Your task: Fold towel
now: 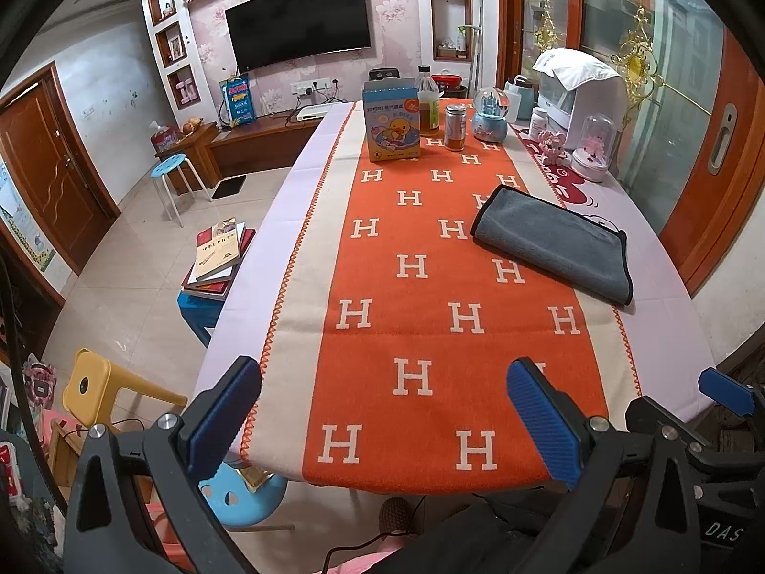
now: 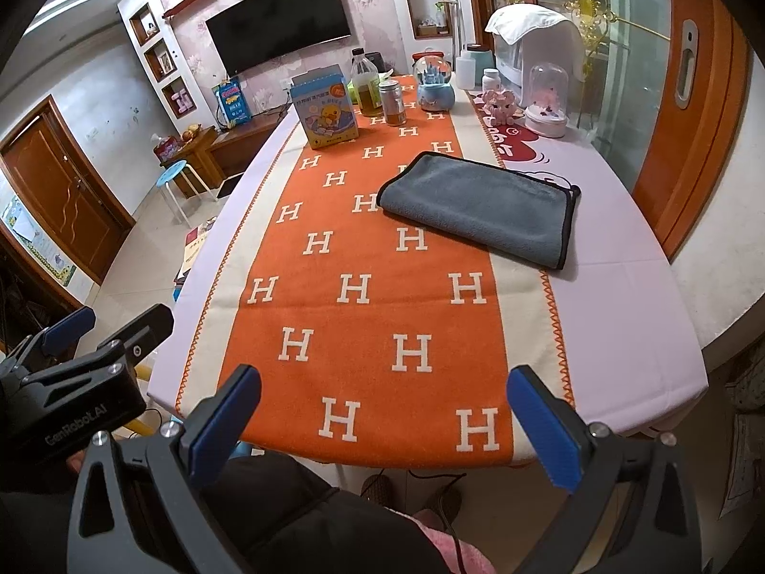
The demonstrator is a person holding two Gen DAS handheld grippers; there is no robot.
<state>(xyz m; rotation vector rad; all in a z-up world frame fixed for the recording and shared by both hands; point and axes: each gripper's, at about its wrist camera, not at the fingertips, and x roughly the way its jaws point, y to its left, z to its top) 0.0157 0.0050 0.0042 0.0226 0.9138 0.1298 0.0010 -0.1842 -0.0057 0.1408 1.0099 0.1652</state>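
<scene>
A grey towel with black trim (image 1: 554, 244) lies folded flat on the right half of the table, across the edge of the orange H-patterned runner (image 1: 420, 258). It also shows in the right wrist view (image 2: 483, 208). My left gripper (image 1: 382, 411) is open and empty, held back over the table's near edge, well short of the towel. My right gripper (image 2: 382, 416) is open and empty too, also at the near edge. The right gripper's blue fingertip (image 1: 726, 390) shows at the left view's right side, and the left gripper (image 2: 86, 330) shows at the right view's left.
At the table's far end stand a blue duck box (image 1: 392, 122), a bottle (image 1: 428, 103), a jar (image 1: 455, 128), a snow globe (image 1: 490, 112), a pink toy (image 1: 552, 143), a glass dome (image 1: 595, 146) and a white appliance (image 1: 578, 91). Stools and books (image 1: 217, 258) are left of the table.
</scene>
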